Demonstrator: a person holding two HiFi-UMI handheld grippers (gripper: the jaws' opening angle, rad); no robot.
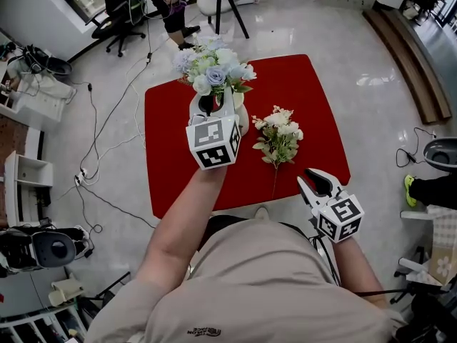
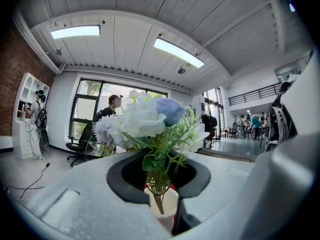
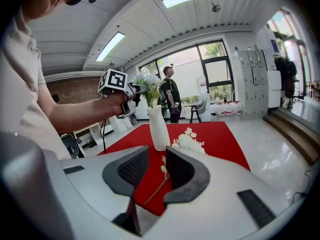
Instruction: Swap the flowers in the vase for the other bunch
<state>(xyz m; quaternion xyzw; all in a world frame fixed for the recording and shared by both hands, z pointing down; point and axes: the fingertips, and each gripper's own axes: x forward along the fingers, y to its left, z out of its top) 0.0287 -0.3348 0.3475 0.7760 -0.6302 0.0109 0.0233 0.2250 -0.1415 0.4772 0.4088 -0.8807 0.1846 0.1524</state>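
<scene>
A bunch of pale blue and white flowers (image 1: 214, 70) (image 2: 145, 119) stands over the white vase (image 1: 243, 118) (image 3: 158, 129) at the back of the red table (image 1: 314, 98). My left gripper (image 1: 214, 109) (image 2: 159, 194) is shut on its green stems just above the vase's mouth. The stems' lower ends still reach down to that mouth. A second bunch, white flowers (image 1: 278, 138) (image 3: 189, 143), lies flat on the table to the right of the vase. My right gripper (image 1: 318, 183) (image 3: 157, 166) hovers open at the table's near right edge, nothing between its jaws.
A person (image 1: 171, 6) and an office chair (image 1: 118, 23) are beyond the table. Cables (image 1: 107, 141) trail over the floor on the left, next to white shelving (image 1: 21, 184). A wooden step (image 1: 410, 56) runs along the right.
</scene>
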